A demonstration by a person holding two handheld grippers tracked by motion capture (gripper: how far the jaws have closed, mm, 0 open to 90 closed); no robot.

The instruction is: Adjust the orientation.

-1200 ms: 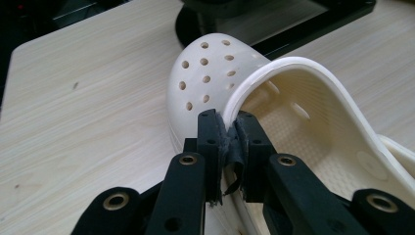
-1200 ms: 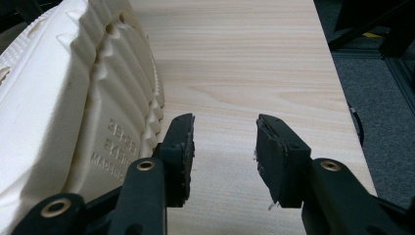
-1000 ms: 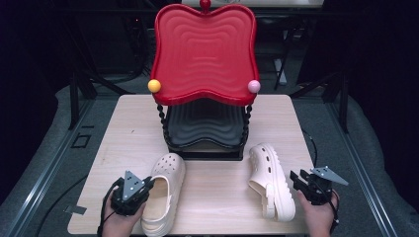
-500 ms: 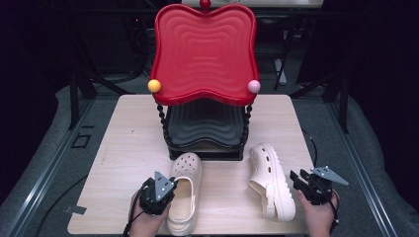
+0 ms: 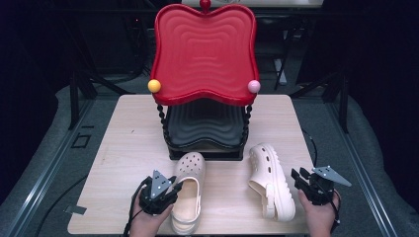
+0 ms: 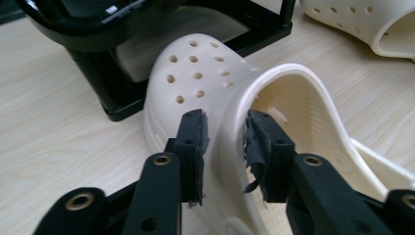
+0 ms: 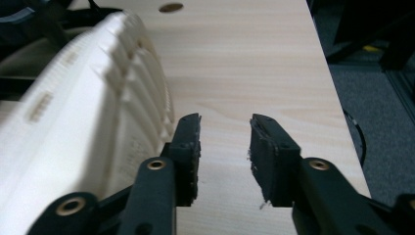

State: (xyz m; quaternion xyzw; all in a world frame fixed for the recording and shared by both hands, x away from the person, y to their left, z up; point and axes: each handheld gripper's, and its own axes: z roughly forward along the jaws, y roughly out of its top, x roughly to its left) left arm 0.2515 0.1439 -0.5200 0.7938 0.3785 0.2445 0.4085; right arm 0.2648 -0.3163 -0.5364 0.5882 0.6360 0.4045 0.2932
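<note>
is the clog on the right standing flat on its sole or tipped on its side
Tipped on its side. In the high view the right clog shows its ridged sole edge facing the right gripper, while the left clog sits upright with its opening up.

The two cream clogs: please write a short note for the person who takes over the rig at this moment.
Left tool: open, its jaws have just been opening; the side wall of the left clog stands between them, not gripped.
Right tool: open, its jaws have just been closing, nothing between them; the sole of the right clog is beside it.
Done: left clog stands upright on the table, toe at the base of the rack.
Left, probably: right clog lies on its side; set it upright beside the other.
</note>
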